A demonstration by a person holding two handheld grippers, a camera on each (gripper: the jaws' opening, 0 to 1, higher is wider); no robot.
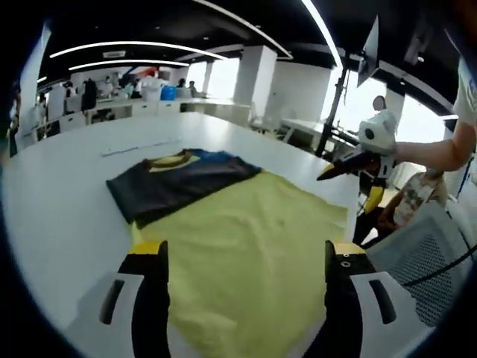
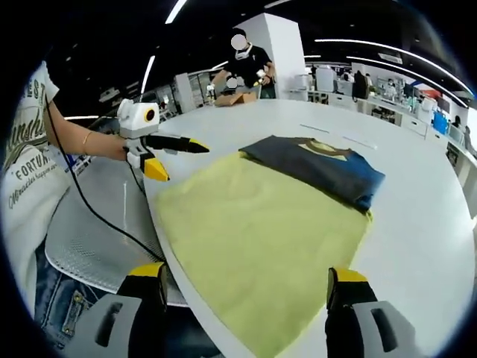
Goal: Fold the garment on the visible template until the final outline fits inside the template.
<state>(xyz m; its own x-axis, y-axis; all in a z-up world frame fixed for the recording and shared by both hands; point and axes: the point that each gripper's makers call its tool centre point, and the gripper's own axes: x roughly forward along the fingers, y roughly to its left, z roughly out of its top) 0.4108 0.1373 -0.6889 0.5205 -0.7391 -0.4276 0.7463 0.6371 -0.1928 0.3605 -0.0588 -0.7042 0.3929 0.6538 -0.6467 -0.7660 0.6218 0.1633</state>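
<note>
Lying folded at far end of yellow template (image 1: 253,239), dark garment (image 1: 179,183) is resting on white table (image 1: 67,201). Left gripper view: left gripper (image 1: 246,257) is hovering wide open, empty, above template's near edge. Right gripper view: right gripper (image 2: 246,280) is likewise gaping empty over template (image 2: 253,231); garment (image 2: 317,168) is overhanging template's far edge. Risk: jaws pinching template with cloth, dragging both out of alignment.

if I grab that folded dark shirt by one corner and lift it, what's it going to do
The folded dark shirt is soft cloth in loose layers, so it would probably droop and come unfolded. It looks light. Pushed, it would likely bunch rather than slide, since it rests on the yellow template cloth and white table.
</note>
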